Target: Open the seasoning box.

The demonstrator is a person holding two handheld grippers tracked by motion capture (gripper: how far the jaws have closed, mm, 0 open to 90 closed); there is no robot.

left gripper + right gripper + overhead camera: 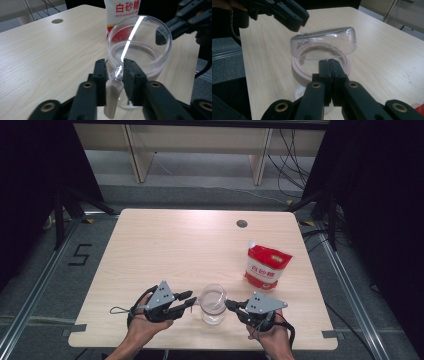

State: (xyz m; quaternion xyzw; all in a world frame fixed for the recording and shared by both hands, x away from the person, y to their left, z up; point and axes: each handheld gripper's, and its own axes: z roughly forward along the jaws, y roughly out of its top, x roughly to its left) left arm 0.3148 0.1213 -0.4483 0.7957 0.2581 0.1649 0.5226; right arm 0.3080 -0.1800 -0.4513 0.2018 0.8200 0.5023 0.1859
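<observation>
High view: the clear jar (pixel 213 306) stood near the front edge of the bench (pixel 165 245), and serves as the landmark.
Left gripper (pixel 188 301): reached the jar from its left, jaw tips at the jar's wall.
Right gripper (pixel 231 304): met the jar's rim from its right.
Sugar bag (pixel 266 265): red and white, stood behind the jar and to its right, apart from it.

Left gripper view: the left gripper (pixel 115 72) had its jaws closed on a clear tab at the jar's (pixel 140 47) near rim, with a pale beige strap hanging below it.
Sugar bag (pixel 122 12): just behind the jar.
Right gripper (pixel 172 27): at the jar's far rim.

Right gripper view: the right gripper (pixel 329 65) was pinched on the near edge of the clear lid (pixel 324 43), jaws almost together.
Lid: tilted above the jar's beige collar (pixel 299 72), far edge raised.
Left gripper (pixel 292 17): beyond the lid's far side.
</observation>
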